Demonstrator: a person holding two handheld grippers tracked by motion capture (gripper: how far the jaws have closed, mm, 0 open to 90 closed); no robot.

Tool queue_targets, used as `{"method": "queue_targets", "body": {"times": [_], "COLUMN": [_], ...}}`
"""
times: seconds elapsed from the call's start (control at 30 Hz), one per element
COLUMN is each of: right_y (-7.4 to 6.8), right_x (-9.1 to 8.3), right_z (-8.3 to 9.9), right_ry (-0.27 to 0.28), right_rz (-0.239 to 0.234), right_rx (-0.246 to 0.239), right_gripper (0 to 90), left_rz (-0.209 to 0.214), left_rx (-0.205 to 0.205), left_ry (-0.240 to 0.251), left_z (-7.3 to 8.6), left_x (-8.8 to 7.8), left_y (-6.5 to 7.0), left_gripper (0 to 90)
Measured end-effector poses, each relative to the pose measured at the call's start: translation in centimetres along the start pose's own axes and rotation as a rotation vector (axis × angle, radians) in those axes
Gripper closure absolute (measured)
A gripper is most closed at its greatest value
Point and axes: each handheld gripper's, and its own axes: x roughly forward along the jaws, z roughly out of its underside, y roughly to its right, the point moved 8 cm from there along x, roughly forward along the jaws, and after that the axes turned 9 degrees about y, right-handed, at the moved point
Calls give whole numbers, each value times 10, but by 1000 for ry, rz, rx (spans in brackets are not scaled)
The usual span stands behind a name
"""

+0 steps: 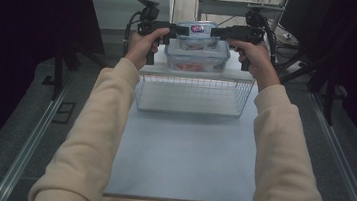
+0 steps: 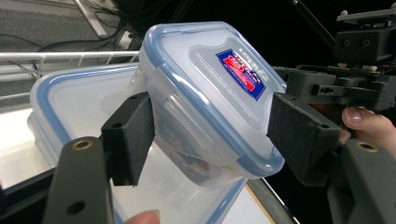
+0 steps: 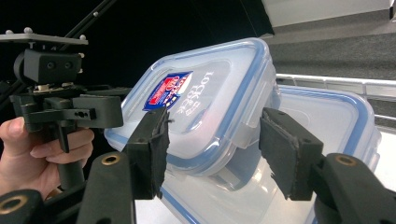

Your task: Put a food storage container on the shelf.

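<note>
1. The pale bench ran out into a dim room with dark drapes at both sides. A wire basket sat across its far half, and a large lidded box with something red inside stood just behind the basket.
2. The small box, blue-rimmed with a label on its lid, lay tilted on top of the large box's lid and appeared to rest there on one lower edge.
3. The left tongs straddled the small box from one side, released, with the pads close to its walls but not visibly pressing. The right tongs straddled it from the opposite side, also released, with a clear gap at the far pad.
4. The likeliest trouble was a slide. With neither pair clamping, the tilted box sat on smooth plastic, so it could skate down the lid and drop onto the bench or into the basket.
5. A nudge was the next risk. Had either pad brushed the rim while drawing away, it could have tipped the small box over or dragged it off the edge.
6. An uneven grasp could also have failed. Pads closing on the slanted, slick wall or on a lid clip might have slipped, or popped the clip open.
7. The two tongs faced each other closely across the box, so a hurried move could have knocked one against the other and jolted both boxes.
</note>
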Motion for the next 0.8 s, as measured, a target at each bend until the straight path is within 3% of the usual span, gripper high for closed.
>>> {"method": "queue_targets", "body": {"times": [0.23, 0.3, 0.47, 0.53, 0.63, 0.8], "right_y": [2, 3, 7, 8, 7, 5], "right_x": [-9, -12, -24, -29, -35, -45], "right_z": [-2, -1, 1, 2, 4, 11], "right_ry": [25, 32, 48, 58, 59, 57], "right_rz": [38, 36, 39, 46, 48, 56], "right_rx": [-22, -27, -18, -18, -26, -34], "right_gripper": [420, 419, 416, 411, 410, 403], "left_rz": [-2, -12, -14, -38, -61, -52], "left_rx": [21, 43, 85, 92, 112, 134], "left_ry": [13, 23, 54, 62, 61, 11], "left_z": [-1, -2, 0, 4, 14, 30], "left_x": [-4, -9, -23, -29, -38, -37], "left_y": [2, 4, 11, 11, 12, 15], "left_gripper": [234, 221, 256, 275, 406, 747]}}
